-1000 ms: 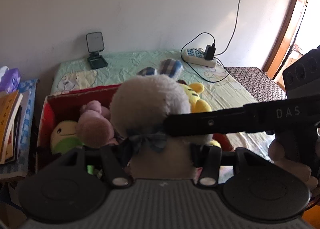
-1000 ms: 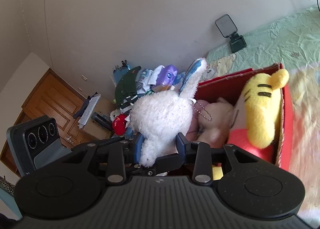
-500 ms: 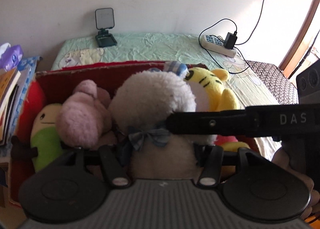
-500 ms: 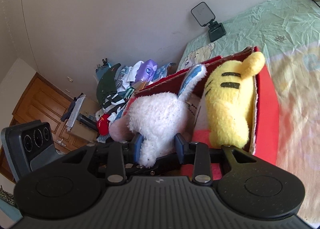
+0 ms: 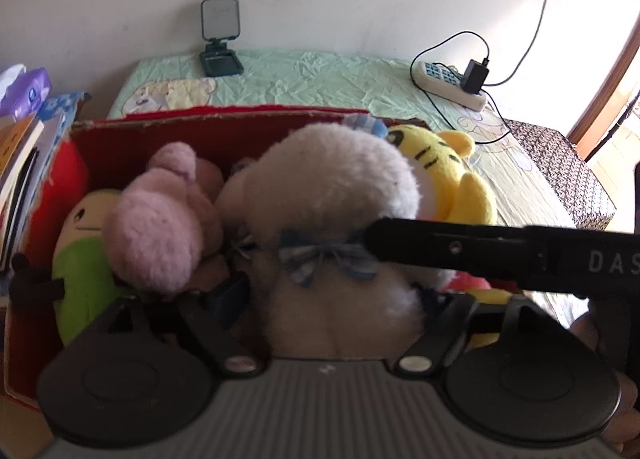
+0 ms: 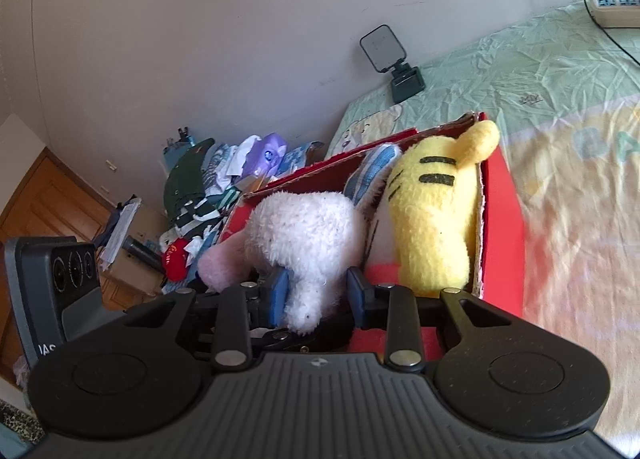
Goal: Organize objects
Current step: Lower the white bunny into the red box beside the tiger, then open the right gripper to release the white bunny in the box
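Both jaws are clamped on your white plush bunny [image 6: 308,227]: left gripper [image 5: 332,299] at its body, right gripper [image 6: 316,295] lower down. It sits in the red box [image 6: 502,219] on the bed [image 5: 340,77], between pink plush [image 5: 160,219] and yellow tiger [image 6: 432,219].

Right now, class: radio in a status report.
Both grippers, left and right, shut on white rabbit. Rabbit inside red box. Yellow tiger crowding alongside.

White bunny [image 6: 308,231] now lower in box [image 6: 502,219].
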Demonstrator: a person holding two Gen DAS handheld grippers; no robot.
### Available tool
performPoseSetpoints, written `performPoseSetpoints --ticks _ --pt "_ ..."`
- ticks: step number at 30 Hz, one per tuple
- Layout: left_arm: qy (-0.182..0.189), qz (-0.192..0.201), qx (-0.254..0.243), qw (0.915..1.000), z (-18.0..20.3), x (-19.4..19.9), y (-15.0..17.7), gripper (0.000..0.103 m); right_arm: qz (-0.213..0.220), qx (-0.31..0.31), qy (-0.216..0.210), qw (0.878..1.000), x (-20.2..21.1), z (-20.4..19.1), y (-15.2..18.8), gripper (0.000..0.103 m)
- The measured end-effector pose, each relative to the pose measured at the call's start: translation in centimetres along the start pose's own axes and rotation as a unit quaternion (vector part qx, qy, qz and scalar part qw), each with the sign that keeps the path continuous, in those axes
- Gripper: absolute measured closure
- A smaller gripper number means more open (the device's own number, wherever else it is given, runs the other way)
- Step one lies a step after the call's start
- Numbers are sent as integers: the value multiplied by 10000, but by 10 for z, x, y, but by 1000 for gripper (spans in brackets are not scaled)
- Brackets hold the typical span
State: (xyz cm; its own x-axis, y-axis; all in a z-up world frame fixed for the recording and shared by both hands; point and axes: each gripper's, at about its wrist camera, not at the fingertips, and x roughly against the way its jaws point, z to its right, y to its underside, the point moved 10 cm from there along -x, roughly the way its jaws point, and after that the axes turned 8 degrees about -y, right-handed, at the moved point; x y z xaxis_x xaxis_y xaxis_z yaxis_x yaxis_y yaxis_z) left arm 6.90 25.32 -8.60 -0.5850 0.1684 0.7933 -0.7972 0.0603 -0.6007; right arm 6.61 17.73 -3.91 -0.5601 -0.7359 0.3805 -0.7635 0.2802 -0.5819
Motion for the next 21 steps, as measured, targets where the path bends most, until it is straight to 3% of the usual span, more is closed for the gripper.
performPoseSetpoints --ticks 5,14,21 --pt "-4 15 -72 10000 3 3 3 5 55 -44 307 9995 1 -1 4 71" --pt "-744 271 -408 9960 -2 37 1 5 262 260 885 9954 21 -32 -2 65" --pt "-1133 586 -210 9916 -24 82 2 4 489 797 1896 9774 37 -50 -5 54"
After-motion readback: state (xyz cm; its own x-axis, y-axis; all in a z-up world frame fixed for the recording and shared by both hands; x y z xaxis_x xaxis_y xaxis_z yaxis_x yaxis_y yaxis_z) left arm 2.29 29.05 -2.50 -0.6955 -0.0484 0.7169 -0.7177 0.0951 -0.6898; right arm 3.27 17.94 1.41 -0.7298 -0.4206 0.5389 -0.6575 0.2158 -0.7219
